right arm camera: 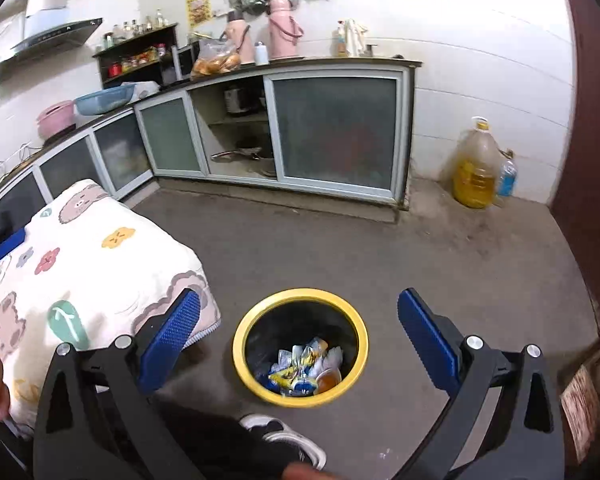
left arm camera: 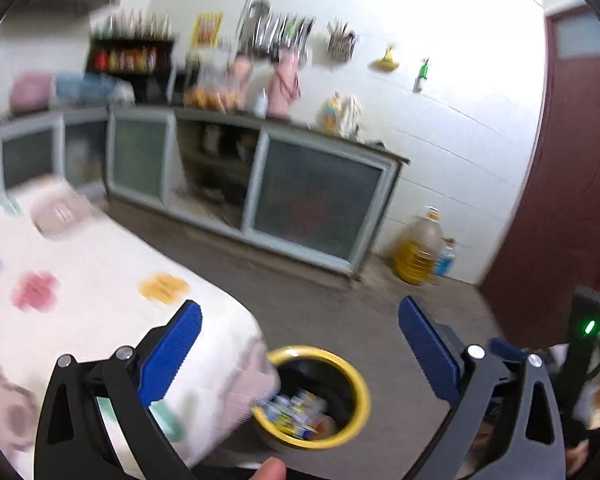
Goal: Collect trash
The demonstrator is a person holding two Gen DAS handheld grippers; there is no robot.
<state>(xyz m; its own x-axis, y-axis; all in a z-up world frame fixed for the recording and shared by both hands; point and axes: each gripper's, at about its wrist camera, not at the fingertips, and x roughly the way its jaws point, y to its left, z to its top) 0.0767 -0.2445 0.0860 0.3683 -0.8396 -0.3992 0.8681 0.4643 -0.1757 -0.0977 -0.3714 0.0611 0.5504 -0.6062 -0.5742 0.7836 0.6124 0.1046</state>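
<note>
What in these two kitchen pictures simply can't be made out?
- Left wrist view: shelf bottles and tablecloth patterns smeared by motion blur.
- Left wrist view: yellow-rimmed bin partly hidden behind the cloth's corner.
- Right wrist view: wrappers in the bin too small to read.
- Right wrist view: frosted cabinet door hides what's inside.

Below my right claw [right arm camera: 299, 332] the yellow-rimmed bin [right arm camera: 300, 296] stands open-mouthed on bare floor [right arm camera: 380, 248], free to reach from above. The cloth-covered tabletop [right arm camera: 100, 264] crowds its left side; a shoe [right arm camera: 284, 436] sits near its front edge.
</note>
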